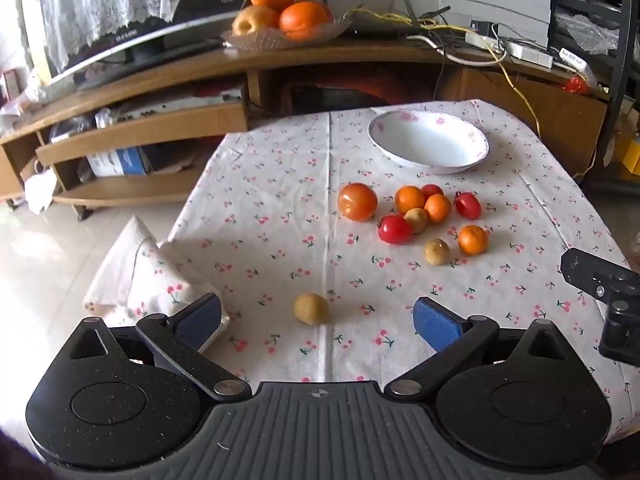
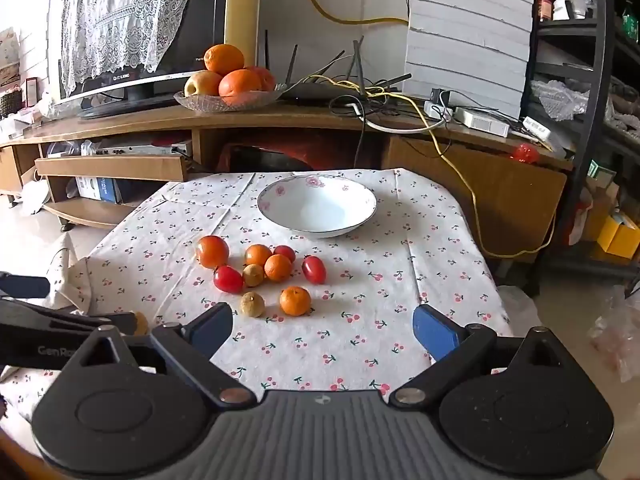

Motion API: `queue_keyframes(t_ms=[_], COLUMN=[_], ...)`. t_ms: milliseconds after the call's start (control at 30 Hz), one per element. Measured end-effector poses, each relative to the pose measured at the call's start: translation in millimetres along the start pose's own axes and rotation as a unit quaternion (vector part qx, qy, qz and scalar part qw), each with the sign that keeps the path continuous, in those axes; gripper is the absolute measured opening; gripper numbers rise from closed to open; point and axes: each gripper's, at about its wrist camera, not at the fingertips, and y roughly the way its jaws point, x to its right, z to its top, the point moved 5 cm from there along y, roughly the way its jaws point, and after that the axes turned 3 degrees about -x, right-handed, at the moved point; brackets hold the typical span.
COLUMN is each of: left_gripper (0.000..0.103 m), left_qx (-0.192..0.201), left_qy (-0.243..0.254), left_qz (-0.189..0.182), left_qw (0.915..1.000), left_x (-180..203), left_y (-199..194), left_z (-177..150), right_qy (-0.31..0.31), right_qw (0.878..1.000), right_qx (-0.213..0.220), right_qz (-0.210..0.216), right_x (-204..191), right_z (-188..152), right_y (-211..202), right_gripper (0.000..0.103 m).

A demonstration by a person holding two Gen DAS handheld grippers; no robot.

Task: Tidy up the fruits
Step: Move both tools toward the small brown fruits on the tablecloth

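Both tools are hovering over the table's near edge, wide open and holding nothing: the left tool [image 1: 316,322] is lining up on the lone tan fruit [image 1: 311,309] sitting right between its fingers, while the right tool [image 2: 322,330] is pointing at the loose orange [image 2: 295,301] and the brown fruit [image 2: 252,304] just beside it. Past those, the main fruit cluster [image 2: 260,266] is sitting mid-table, and the empty bowl [image 2: 362,216] is waiting near the far edge. My worry: round fruit is going to roll off the tablecloth [image 2: 360,320] if a finger nudges it before closing.
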Motion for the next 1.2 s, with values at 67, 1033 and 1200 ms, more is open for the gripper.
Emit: queue_keyframes(t_ms=[67, 1033, 1200], left_gripper=[0.103, 0.103, 0.103], left_qx=[-0.022, -0.064, -0.07], left_qy=[0.007, 0.018, 0.015], left_qz=[-0.002, -0.002, -0.009], left_qw=[0.9997, 0.9978, 0.9974], left_x=[0.7, 1.8, 3.0], left_y=[8.9, 27.8, 31.0], left_z=[1.0, 0.4, -0.7], right_qy=[0.001, -0.008, 0.002], right_qw=[1.0, 0.995, 0.994], right_qx=[-0.019, -0.096, -0.106], right_qz=[-0.002, 0.016, 0.018], right_x=[0.2, -14.0, -10.7], right_z=[1.9, -23.2, -25.4], right_y=[6.1, 43.9, 48.8], right_gripper=[0.098, 0.098, 0.098])
